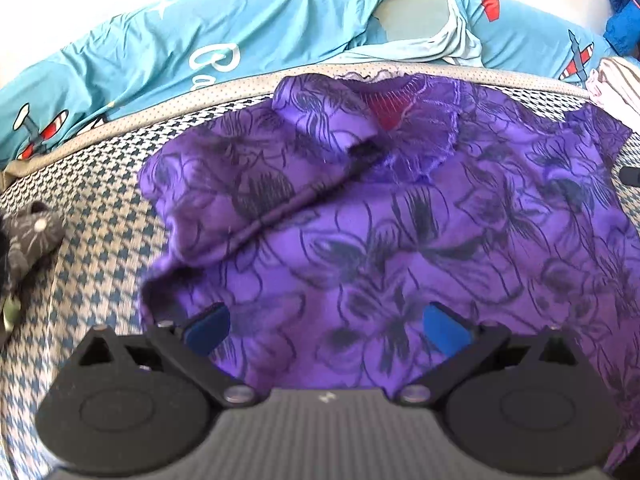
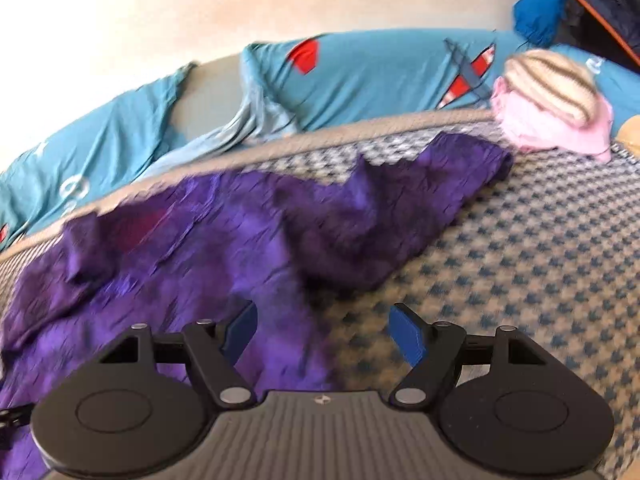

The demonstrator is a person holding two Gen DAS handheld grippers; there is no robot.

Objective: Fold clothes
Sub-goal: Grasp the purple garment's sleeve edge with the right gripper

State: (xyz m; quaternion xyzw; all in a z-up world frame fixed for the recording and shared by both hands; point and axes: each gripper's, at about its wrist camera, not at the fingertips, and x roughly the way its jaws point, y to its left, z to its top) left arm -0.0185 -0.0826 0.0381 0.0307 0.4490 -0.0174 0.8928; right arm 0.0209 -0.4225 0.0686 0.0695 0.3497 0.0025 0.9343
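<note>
A purple garment with a dark floral print (image 1: 400,220) lies spread on the houndstooth-patterned surface (image 1: 100,216). Its neck, with a red lining, points to the far edge, and its left sleeve is folded inward over the body. My left gripper (image 1: 326,326) hangs over the garment's near part, open, with nothing between its blue pads. In the right wrist view the same garment (image 2: 200,240) fills the left half, its right sleeve stretching toward the far right. My right gripper (image 2: 324,332) is open above the garment's right edge, with no cloth between its pads.
A teal sheet with aeroplane prints (image 1: 200,40) runs along the far side against a pale wall. A pink and striped bundle of clothes (image 2: 552,108) sits at the far right corner. A dark patterned cloth (image 1: 28,236) lies at the left edge. A blue jacket (image 2: 540,0) hangs at the upper right.
</note>
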